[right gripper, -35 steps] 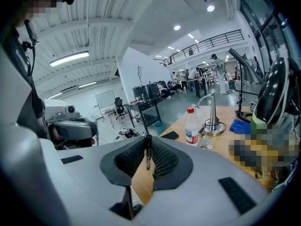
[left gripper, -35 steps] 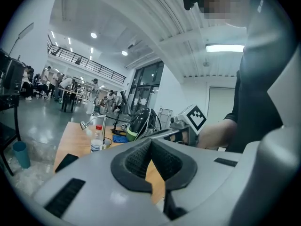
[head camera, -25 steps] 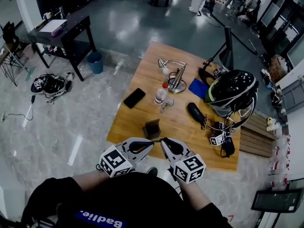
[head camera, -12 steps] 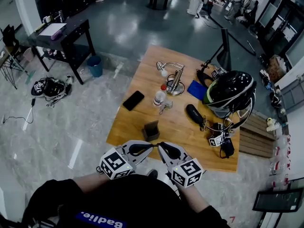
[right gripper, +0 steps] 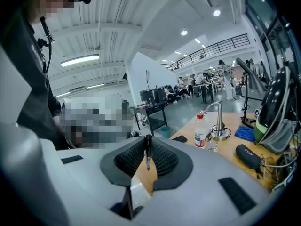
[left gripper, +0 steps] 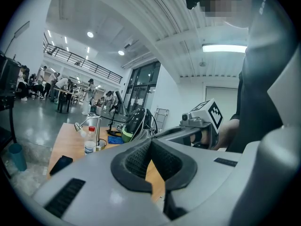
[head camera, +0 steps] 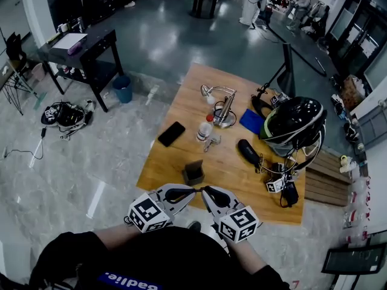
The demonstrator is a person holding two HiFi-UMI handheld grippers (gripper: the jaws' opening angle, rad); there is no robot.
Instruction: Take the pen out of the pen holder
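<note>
The dark, open-topped pen holder [head camera: 194,172] stands near the front edge of the wooden table [head camera: 233,177]. Both grippers are held close to my body, just in front of the holder, with their tips almost touching. My right gripper [head camera: 205,190] [right gripper: 146,141] is shut on a thin black pen [right gripper: 147,151], which stands upright between its ribbed pads. My left gripper [head camera: 191,190] [left gripper: 151,143] is shut with nothing between its pads. In the left gripper view the right gripper's marker cube [left gripper: 209,114] shows just beyond the jaws.
On the table are a black phone [head camera: 172,133], a red-capped bottle [head camera: 204,127], a metal desk lamp [head camera: 222,104], a blue cloth [head camera: 252,121], a black case [head camera: 248,151] and a black helmet [head camera: 294,121]. A black desk [head camera: 84,44] and blue bin [head camera: 123,88] stand on the floor at left.
Both grippers stay tip to tip and shut, and have drawn back a little from the pen holder toward my body. The head view has shifted slightly.
</note>
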